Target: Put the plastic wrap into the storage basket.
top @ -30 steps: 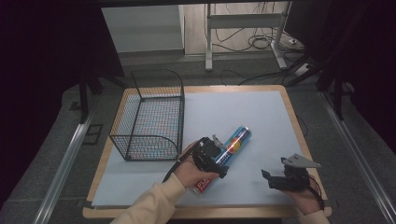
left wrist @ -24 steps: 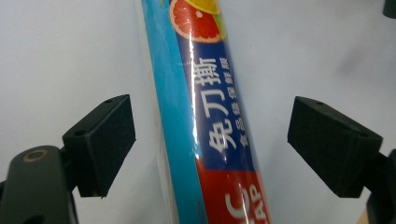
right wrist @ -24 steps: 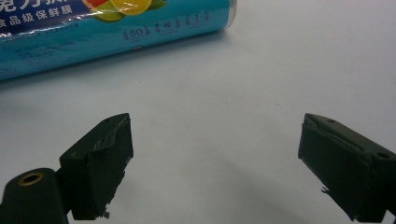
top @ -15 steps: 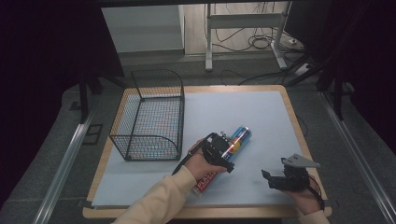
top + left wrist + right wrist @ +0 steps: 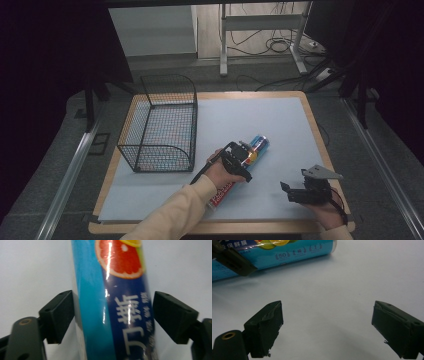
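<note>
The left gripper (image 5: 244,159) is closing its jaws around a blue cling-film tube (image 5: 112,302) lying near the tabletop's (image 5: 280,120) front edge, pads just short of touching; the grasp looks imminent; the right gripper (image 5: 327,327) is resting with jaws apart beside a wire basket (image 5: 160,125).

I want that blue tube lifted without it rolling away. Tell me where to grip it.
Grip the blue tube across its round body near mid-length, from above. It lies on its side on the white mat, so only its curved flanks are free, and the left gripper already straddles them.
</note>
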Available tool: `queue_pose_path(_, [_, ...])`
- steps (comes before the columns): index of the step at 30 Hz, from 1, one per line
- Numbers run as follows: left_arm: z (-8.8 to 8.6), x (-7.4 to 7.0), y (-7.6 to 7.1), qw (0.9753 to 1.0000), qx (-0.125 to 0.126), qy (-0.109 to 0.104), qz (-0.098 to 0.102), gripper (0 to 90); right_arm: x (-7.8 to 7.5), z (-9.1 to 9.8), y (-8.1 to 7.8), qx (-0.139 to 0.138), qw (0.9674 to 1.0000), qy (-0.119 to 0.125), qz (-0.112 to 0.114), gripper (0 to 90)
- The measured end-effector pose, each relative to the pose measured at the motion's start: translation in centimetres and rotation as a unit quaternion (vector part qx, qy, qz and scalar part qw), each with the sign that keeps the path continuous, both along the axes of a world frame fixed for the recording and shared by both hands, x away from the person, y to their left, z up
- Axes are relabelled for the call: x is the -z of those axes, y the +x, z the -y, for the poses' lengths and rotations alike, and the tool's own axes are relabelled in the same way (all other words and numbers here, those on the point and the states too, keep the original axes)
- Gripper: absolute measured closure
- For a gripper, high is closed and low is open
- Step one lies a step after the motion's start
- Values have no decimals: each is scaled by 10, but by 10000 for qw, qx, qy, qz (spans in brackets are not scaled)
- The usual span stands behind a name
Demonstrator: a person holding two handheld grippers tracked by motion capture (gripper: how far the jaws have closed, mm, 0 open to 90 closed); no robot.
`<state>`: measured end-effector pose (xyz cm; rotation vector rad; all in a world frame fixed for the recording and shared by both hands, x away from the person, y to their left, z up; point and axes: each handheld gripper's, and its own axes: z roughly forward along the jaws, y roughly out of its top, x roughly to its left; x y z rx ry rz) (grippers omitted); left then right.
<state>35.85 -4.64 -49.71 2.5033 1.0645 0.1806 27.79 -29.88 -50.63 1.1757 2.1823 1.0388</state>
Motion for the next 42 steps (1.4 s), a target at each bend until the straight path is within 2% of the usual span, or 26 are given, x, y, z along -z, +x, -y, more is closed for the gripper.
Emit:
queue_pose_path(5, [2, 4, 4, 9998, -54, 3, -192, 266, 0, 0, 0, -3, 10000, -15, 7, 102])
queue_pose_path(9, [7, 6, 3, 9998, -58, 96, -145, 291, 0, 0, 0, -1, 10000, -29, 7, 102])
queue_pose_path(12, [7, 5, 4, 9997, -75, 91, -208, 298, 0, 0, 0, 15, 10000, -10, 6, 103])
queue_pose_path(14, [3, 4, 7, 9993, -90, 34, -352, 303, 0, 0, 1, 15, 10000, -12, -2, 103])
queue_pose_path(18, [2, 3, 9, 9990, -65, -5, -442, 305, 0, 0, 0, 5, 10000, -26, 1, 103])
queue_pose_path(20, [0, 1, 10, 9985, 55, 18, -541, 307, 0, 0, 0, 10, 10000, -31, 23, 103])
queue_pose_path(23, [-2, -4, 9, 9985, 159, 74, -523, 309, 0, 0, 0, 19, 10000, -3, 13, 104])
queue_pose_path(26, [-5, -10, 8, 9986, 155, -53, -498, 310, 0, 0, 0, 18, 10000, -22, 11, 104])
queue_pose_path(34, [-11, -29, 7, 9986, 336, -10, -404, 313, -1, 0, 0, 17, 10000, -6, 35, 103])
queue_pose_path(35, [-12, -34, 7, 9988, 312, -106, -353, 314, -1, 0, 0, 22, 10000, 6, 40, 103])
queue_pose_path(42, [-15, -48, 7, 9987, 415, -201, -219, 316, -1, 1, 0, 25, 10000, 16, 44, 104])
